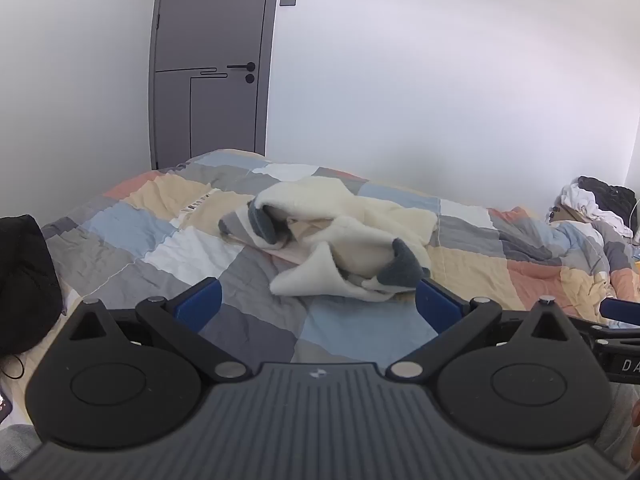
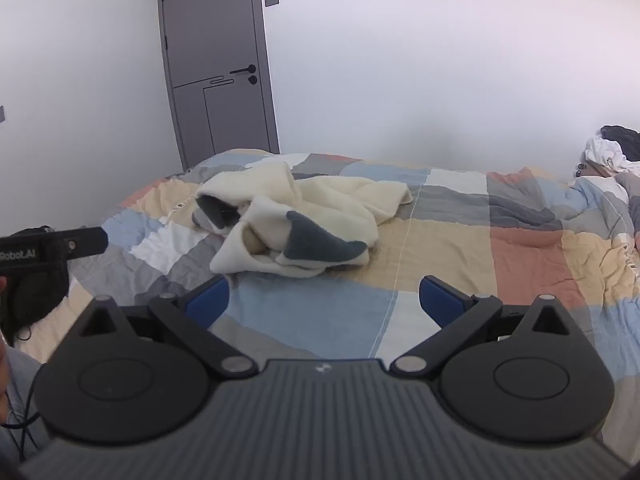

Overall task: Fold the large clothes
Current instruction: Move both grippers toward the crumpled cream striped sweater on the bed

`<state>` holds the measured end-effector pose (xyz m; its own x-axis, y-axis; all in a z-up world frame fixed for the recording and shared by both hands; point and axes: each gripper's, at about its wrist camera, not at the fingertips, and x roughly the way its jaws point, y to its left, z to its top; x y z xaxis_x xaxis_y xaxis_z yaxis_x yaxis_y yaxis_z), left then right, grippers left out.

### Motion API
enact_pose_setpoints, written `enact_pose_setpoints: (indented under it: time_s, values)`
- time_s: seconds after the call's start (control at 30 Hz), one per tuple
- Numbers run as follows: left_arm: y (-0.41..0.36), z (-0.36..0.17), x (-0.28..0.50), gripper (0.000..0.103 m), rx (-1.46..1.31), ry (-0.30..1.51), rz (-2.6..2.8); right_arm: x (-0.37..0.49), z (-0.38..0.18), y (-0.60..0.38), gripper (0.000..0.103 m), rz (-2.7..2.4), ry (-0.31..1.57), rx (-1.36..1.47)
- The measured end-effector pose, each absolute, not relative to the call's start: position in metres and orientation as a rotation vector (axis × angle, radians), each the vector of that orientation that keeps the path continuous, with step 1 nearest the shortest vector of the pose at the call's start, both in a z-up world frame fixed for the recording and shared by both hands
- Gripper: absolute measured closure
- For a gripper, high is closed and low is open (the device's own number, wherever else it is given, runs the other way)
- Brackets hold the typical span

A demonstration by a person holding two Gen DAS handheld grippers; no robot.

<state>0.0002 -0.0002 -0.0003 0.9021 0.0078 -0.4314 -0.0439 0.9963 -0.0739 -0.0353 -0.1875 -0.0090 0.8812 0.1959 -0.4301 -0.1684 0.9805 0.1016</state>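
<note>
A cream fleece garment [image 1: 344, 232] with dark grey cuffs lies crumpled in a heap on the patchwork quilt [image 1: 132, 236]. In the right wrist view the same garment [image 2: 304, 220] lies ahead and a little left on the quilt [image 2: 460, 248]. My left gripper [image 1: 318, 304] hovers open just short of the garment's near edge, its blue fingers [image 1: 200, 304] wide apart with nothing between them. My right gripper [image 2: 324, 300] is open too, over bare quilt to the right of the heap. Part of the left gripper's finger [image 2: 86, 240] shows at the left edge of the right wrist view.
A grey door [image 1: 208, 68] stands shut in the white wall behind the bed. A pile of white and black clothes [image 1: 596, 204] lies at the far right of the bed. A black bag [image 1: 24, 280] sits at the bed's left edge.
</note>
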Motion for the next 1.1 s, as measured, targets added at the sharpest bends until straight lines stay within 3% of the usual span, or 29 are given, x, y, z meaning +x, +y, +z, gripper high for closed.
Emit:
enact_pose_setpoints:
  time_s: [1.1]
  values:
    - [-0.016,0.005,-0.01,0.0,-0.05,0.419,0.039,-0.051,0.0,-0.2,0.0,0.196,0.398,0.081]
